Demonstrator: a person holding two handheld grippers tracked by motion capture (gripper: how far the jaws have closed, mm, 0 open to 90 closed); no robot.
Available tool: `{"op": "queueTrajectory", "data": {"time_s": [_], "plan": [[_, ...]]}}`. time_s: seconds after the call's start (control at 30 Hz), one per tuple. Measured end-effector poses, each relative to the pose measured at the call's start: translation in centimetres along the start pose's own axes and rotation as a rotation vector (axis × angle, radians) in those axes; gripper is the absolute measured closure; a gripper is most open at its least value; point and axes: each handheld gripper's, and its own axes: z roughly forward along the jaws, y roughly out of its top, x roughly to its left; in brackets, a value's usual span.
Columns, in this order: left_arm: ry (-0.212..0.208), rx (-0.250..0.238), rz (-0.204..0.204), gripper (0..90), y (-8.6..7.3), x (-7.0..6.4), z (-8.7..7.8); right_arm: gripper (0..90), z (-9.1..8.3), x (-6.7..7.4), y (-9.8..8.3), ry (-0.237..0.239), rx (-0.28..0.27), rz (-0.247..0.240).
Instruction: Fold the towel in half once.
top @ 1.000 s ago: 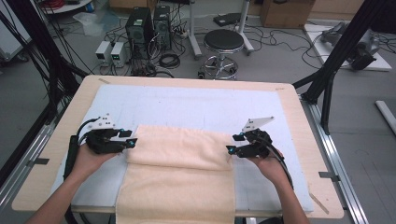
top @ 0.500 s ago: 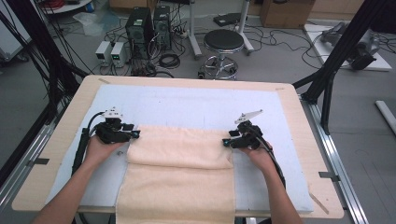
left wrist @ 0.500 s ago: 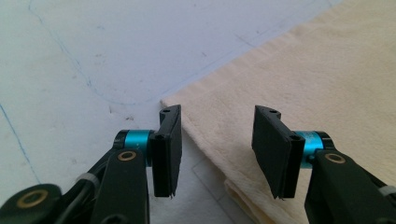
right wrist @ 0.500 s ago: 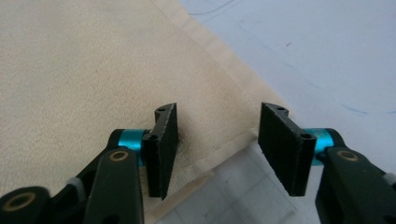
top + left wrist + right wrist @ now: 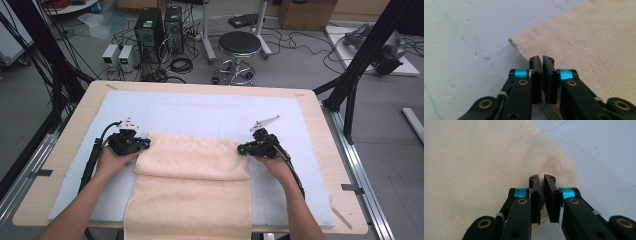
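Cream towel (image 5: 192, 165) on pale mat (image 5: 210, 112) atop surface (image 5: 320, 125), folded, near end hanging over front edge. Left tool (image 5: 146, 143) at towel's left edge, jaws just closed, pinching cloth edge. Right tool (image 5: 242, 149) at right edge, jaws just closed, clamped on the fold's edge.

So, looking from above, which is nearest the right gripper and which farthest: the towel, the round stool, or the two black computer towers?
1. Towel, right at the right gripper, to its left.
2. Round stool, on the floor past the table's far edge.
3. Computer towers, far back left.
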Motion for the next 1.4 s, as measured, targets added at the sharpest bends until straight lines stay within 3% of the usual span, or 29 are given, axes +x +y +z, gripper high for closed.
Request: {"op": "queueTrajectory", "data": {"time_s": [0.13, 0.33, 0.47, 0.7, 0.83, 0.97, 1.2, 1.3, 1.4], "plan": [[0.002, -0.016, -0.011, 87.8, 0.0, 0.2, -0.6, 84.6, -0.7, 0.5, 0.5, -0.021, -0.010, -0.016], [0.004, -0.051, 0.013, 87.9, 0.4, -0.1, -2.4, 84.9, -2.1, 1.7, 1.5, -0.034, -0.036, -0.052], [0.000, -0.098, 0.014, 87.9, 0.5, -0.4, -3.7, 84.9, -2.9, 2.4, 1.6, -0.028, -0.044, -0.071], [-0.026, -0.124, 0.034, 87.9, 0.4, -1.5, -5.7, 84.9, -4.8, 4.2, 1.4, -0.022, -0.049, -0.115], [-0.044, -0.136, 0.077, 87.9, -0.6, -3.0, -7.2, 84.9, -5.9, 6.1, 1.1, -0.034, -0.045, -0.155], [-0.069, -0.139, 0.096, 87.9, -2.3, -4.5, -8.5, 84.9, -6.4, 7.7, -0.3, -0.001, -0.074, -0.168], [-0.144, -0.105, 0.136, 87.8, -5.3, -6.8, -10.3, 84.3, -6.4, 10.6, -3.5, 0.071, -0.044, -0.173], [-0.186, -0.072, 0.155, 86.9, -6.3, -7.4, -10.7, 76.1, -6.6, 11.4, -4.2, 0.100, -0.041, -0.180], [-0.192, -0.072, 0.155, 78.4, -6.4, -7.3, -11.1, 69.2, -6.9, 11.2, -4.1, 0.080, -0.062, -0.175]]}}
